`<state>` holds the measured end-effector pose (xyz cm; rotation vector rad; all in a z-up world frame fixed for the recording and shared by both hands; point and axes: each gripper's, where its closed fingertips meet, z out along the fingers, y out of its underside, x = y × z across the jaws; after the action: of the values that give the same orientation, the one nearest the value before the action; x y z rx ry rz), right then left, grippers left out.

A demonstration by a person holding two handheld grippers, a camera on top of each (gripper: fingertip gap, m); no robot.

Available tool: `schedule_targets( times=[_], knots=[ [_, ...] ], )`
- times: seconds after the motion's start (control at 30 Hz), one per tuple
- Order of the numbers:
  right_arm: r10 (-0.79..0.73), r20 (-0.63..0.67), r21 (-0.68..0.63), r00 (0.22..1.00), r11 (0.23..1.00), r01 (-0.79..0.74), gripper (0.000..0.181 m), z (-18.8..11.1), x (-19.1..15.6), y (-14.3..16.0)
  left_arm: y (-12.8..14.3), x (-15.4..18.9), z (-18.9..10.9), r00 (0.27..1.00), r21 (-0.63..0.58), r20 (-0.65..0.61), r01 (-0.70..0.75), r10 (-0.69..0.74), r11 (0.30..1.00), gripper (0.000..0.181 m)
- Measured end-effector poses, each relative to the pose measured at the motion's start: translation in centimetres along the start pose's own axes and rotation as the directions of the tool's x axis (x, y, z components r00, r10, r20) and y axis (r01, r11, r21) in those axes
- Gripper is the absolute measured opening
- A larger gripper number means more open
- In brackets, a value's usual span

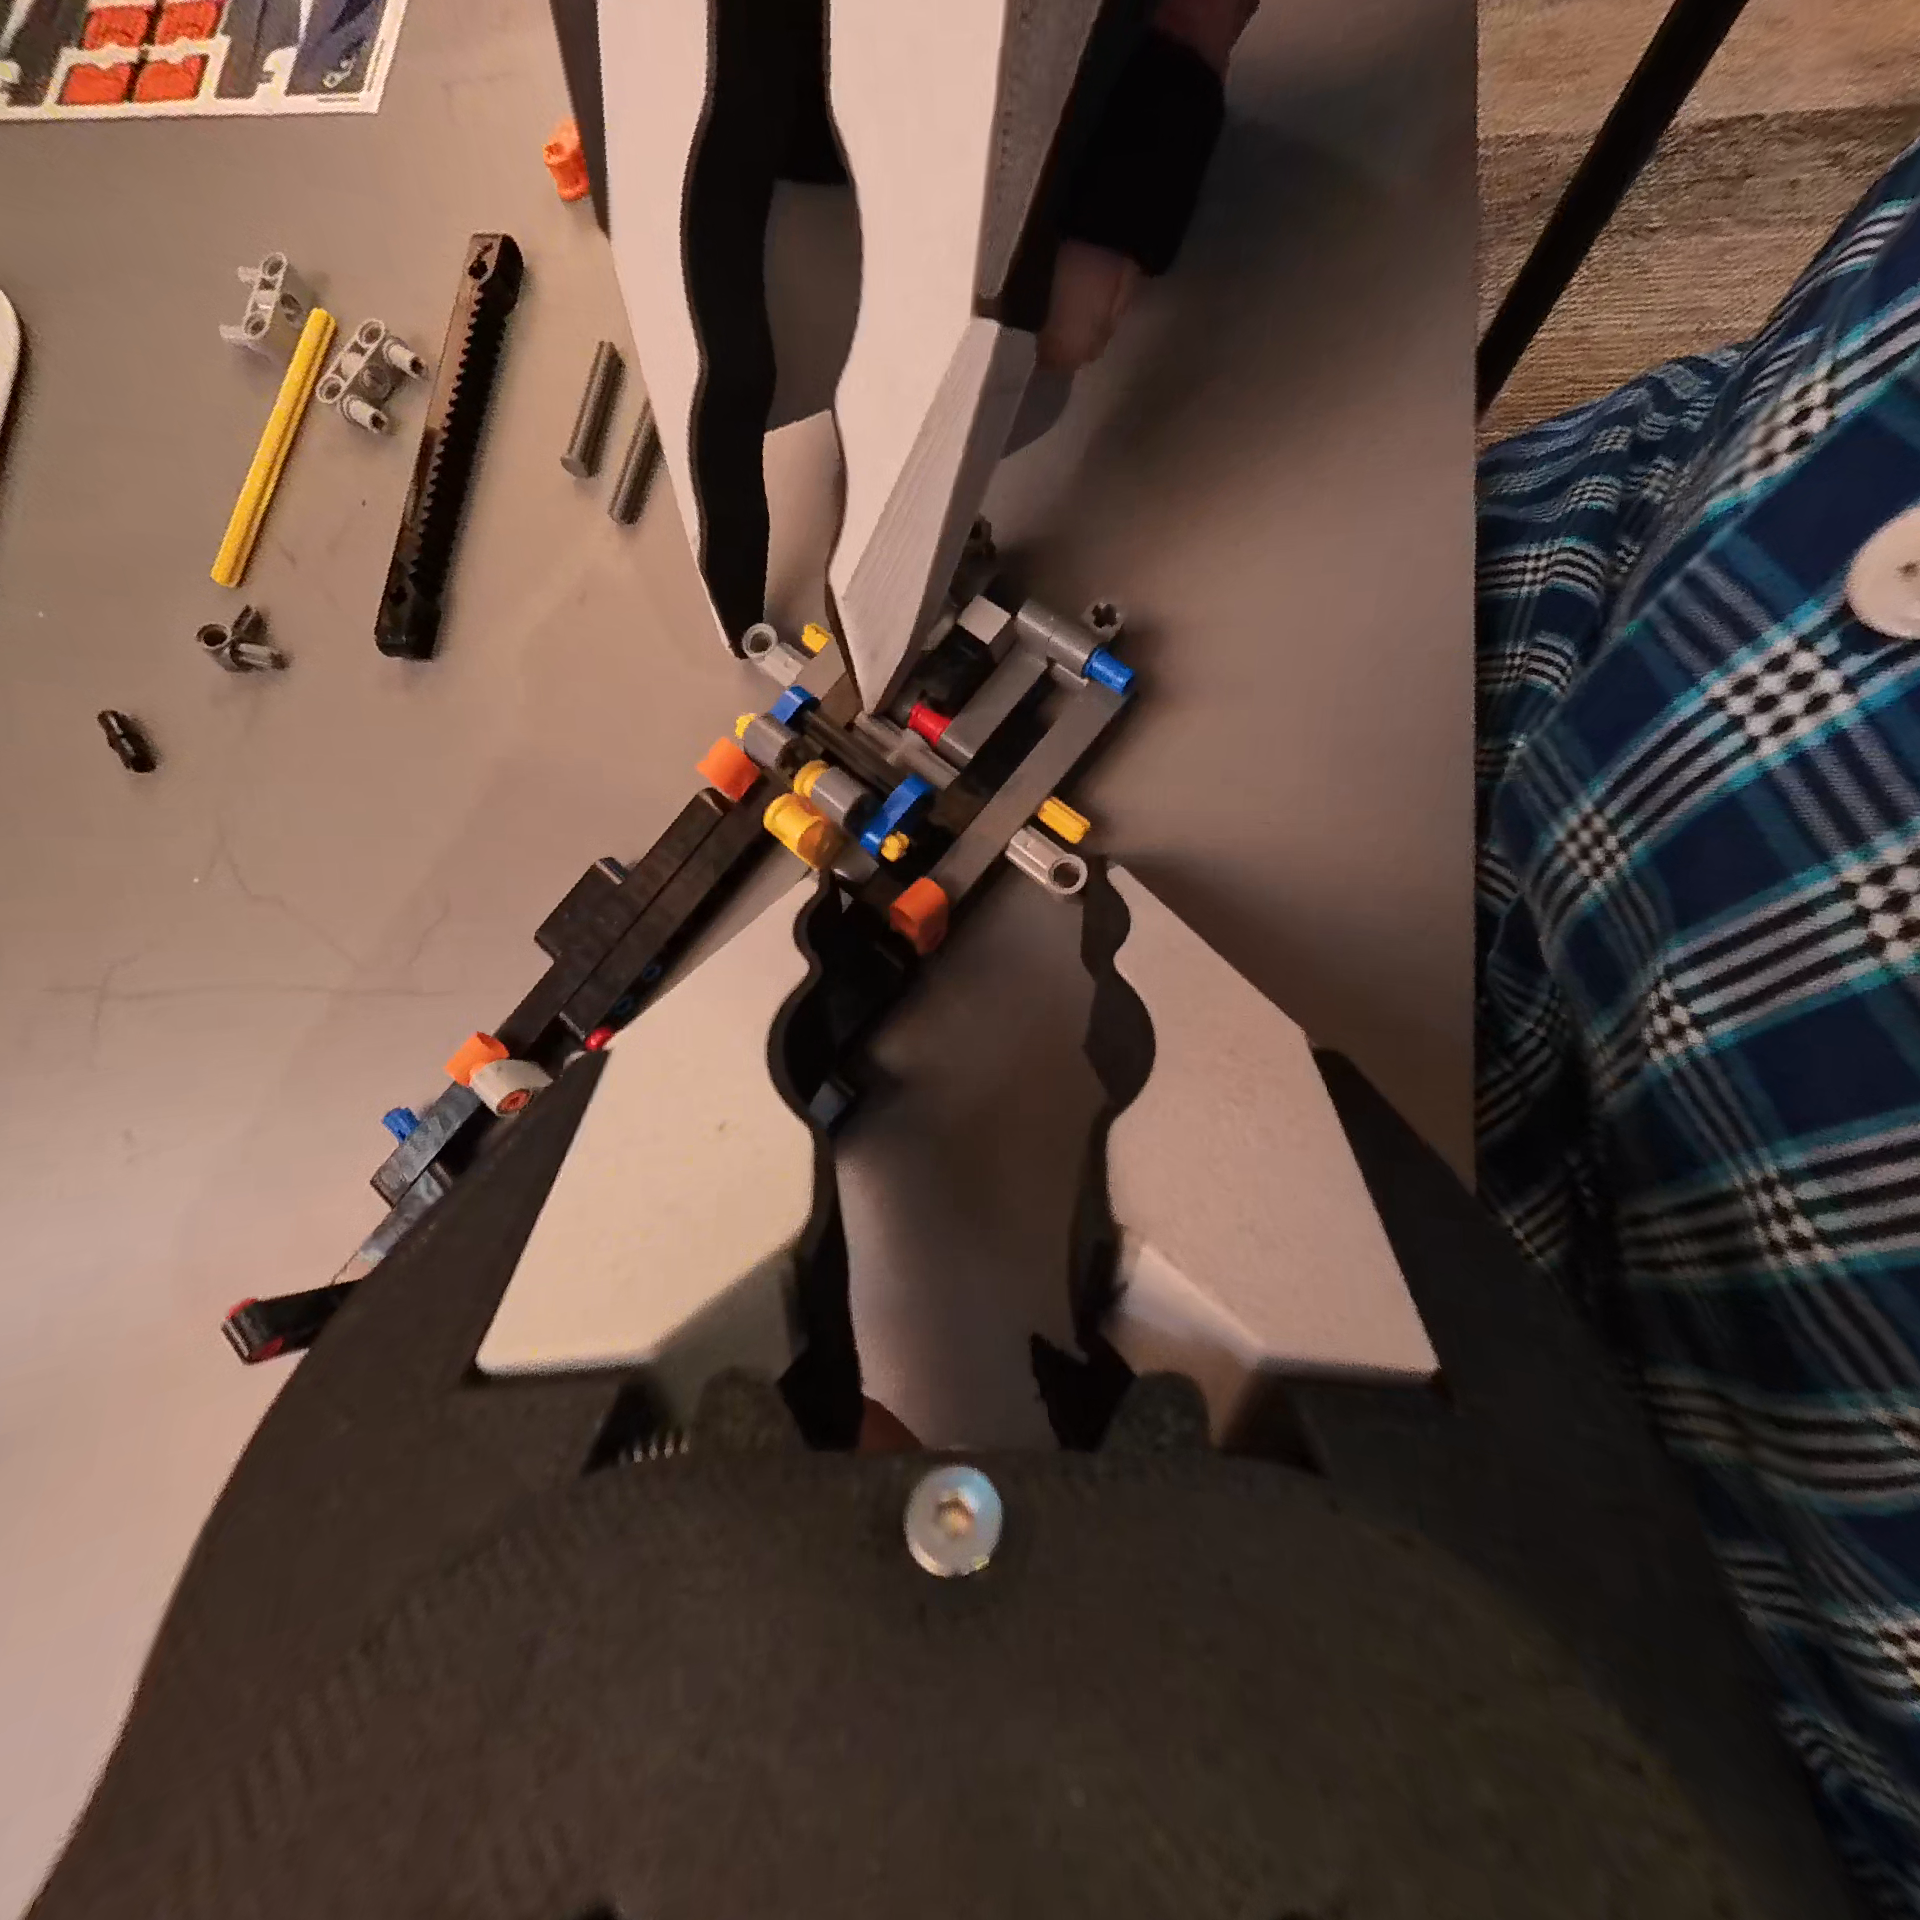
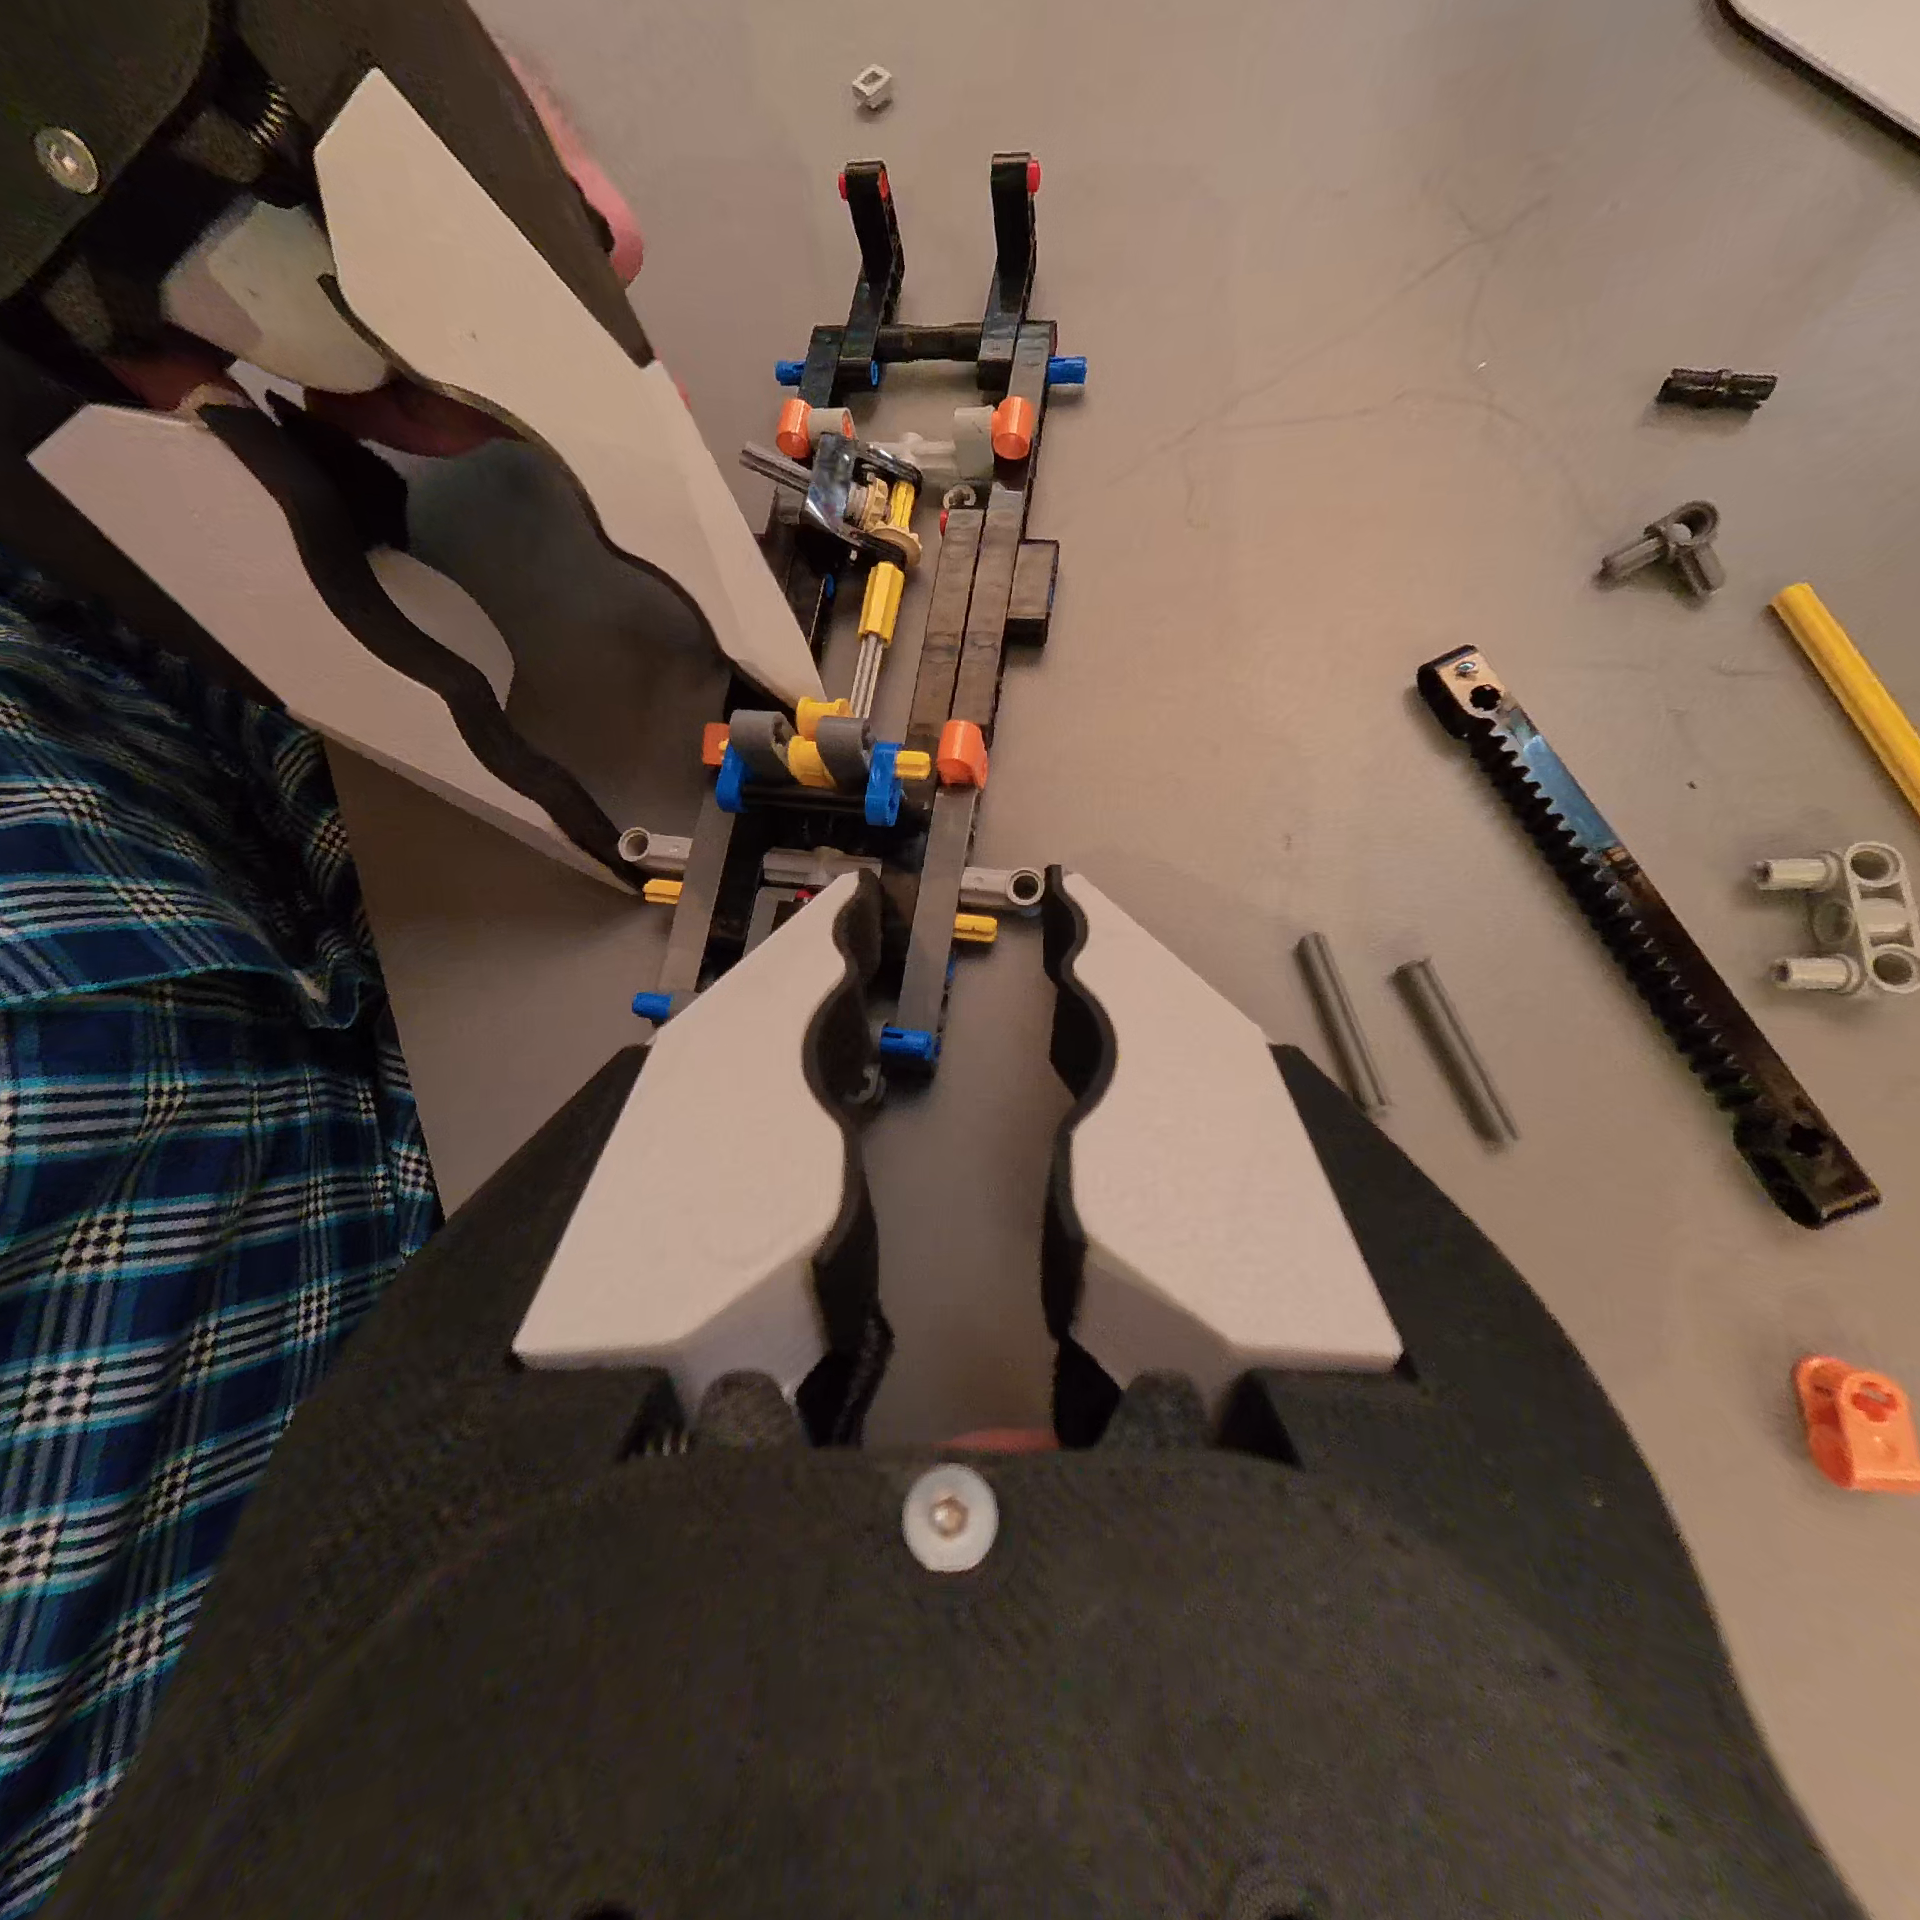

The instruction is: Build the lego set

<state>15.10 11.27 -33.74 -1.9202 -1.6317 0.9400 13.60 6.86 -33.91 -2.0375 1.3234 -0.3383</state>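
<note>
Jaws of both grippers apart, straddling chassis (image 2: 914,665) front; frame partly assembled; toothed rack (image 2: 1642,925), yellow axle (image 2: 1849,686), pins right of chassis unfitted.

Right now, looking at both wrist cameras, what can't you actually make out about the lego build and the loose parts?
- Long black-and-grey lego chassis: its near end is hidden by the right gripper in the right wrist view.
- Long yellow axle rod: cut off by the right edge there.
- Printed sheet with orange pictures: cut off by the left wrist view's top edge.
</note>
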Motion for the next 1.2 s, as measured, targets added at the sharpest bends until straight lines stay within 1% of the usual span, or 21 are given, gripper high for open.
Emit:
schedule_targets(
  times=[0.07, 0.1, 0.23, 0.3, 0.37, 0.47, 0.53, 0.6, 0.67, 0.7, 0.8, 0.93, 1.03, 1.1, 1.2],
  knots=[
    [0.009, 0.009, 0.011, 1.000, 1.000, -0.009, 0.030, -0.2, 0.0, -0.1, -0.1, -0.1, -0.2, 0.999, 0.004, 0.034, -0.004, 0.004, 1.000, 0.046],
    [0.018, 0.019, 0.033, 1.000, 0.999, -0.019, 0.028, -0.4, 0.0, -0.4, -0.1, -0.2, -0.4, 0.999, 0.012, 0.052, 0.003, -0.004, 1.000, 0.050],
    [0.047, 0.029, 0.068, 0.998, 0.996, -0.049, 0.030, -1.0, 0.3, -0.7, -0.2, -0.5, -1.8, 0.991, 0.042, 0.111, 0.065, -0.069, 0.997, 0.054],
    [0.035, 0.014, 0.054, 0.999, 0.998, -0.035, 0.030, -1.1, 0.5, -0.4, 0.3, -0.8, -2.6, 0.982, 0.039, 0.156, 0.105, -0.110, 0.994, 0.053],
    [0.026, 0.018, 0.037, 1.000, 0.999, -0.026, 0.026, -1.1, 0.4, -0.1, 1.0, -1.1, -3.1, 0.964, 0.023, 0.214, 0.154, -0.156, 0.988, 0.050],
    [0.001, 0.036, 0.003, 0.999, 1.000, -0.001, 0.023, -0.7, -0.2, 0.2, 2.1, -1.0, -3.3, 0.931, 0.020, 0.250, 0.270, -0.267, 0.963, 0.047],
    [-0.007, 0.051, -0.007, 0.999, 1.000, 0.008, 0.023, -0.4, -0.8, 0.1, 2.4, -0.6, -3.4, 0.915, 0.025, 0.256, 0.315, -0.311, 0.949, 0.044],
    [-0.014, 0.055, -0.011, 0.998, 1.000, 0.015, 0.022, -0.2, -1.2, 0.0, 2.8, -0.4, -3.5, 0.907, 0.024, 0.260, 0.336, -0.331, 0.942, 0.046],
    [-0.014, 0.084, -0.011, 0.996, 1.000, 0.015, 0.023, -0.2, -1.8, -0.1, 3.5, -0.8, -4.0, 0.887, 0.031, 0.287, 0.370, -0.363, 0.929, 0.045],
    [-0.019, 0.087, -0.021, 0.996, 1.000, 0.021, 0.025, -0.2, -1.9, 0.0, 3.7, -0.8, -4.2, 0.879, 0.042, 0.281, 0.390, -0.386, 0.920, 0.046],
    [-0.001, 0.083, -0.003, 0.997, 1.000, 0.001, 0.028, -0.5, -1.5, -0.3, 4.2, -1.3, -4.8, 0.845, 0.073, 0.289, 0.449, -0.450, 0.891, 0.045],
    [0.004, 0.058, 0.016, 0.998, 1.000, -0.005, 0.028, -0.5, -0.5, -1.4, 4.5, -1.8, -4.9, 0.791, 0.099, 0.271, 0.544, -0.548, 0.833, 0.045],
    [-0.003, 0.061, 0.015, 0.998, 1.000, 0.002, 0.024, 0.2, -0.1, -2.7, 4.7, -2.2, -4.7, 0.745, 0.125, 0.251, 0.608, -0.618, 0.784, 0.046],
    [-0.004, 0.073, 0.000, 0.997, 1.000, 0.004, 0.024, 1.1, -0.1, -3.3, 4.6, -2.2, -4.5, 0.724, 0.143, 0.216, 0.640, -0.655, 0.755, 0.047],
    [-0.017, 0.090, -0.012, 0.996, 1.000, 0.018, 0.026, 2.3, -0.1, -4.0, 4.4, -2.5, -4.5, 0.722, 0.164, 0.223, 0.634, -0.655, 0.755, 0.045]
  ],
)
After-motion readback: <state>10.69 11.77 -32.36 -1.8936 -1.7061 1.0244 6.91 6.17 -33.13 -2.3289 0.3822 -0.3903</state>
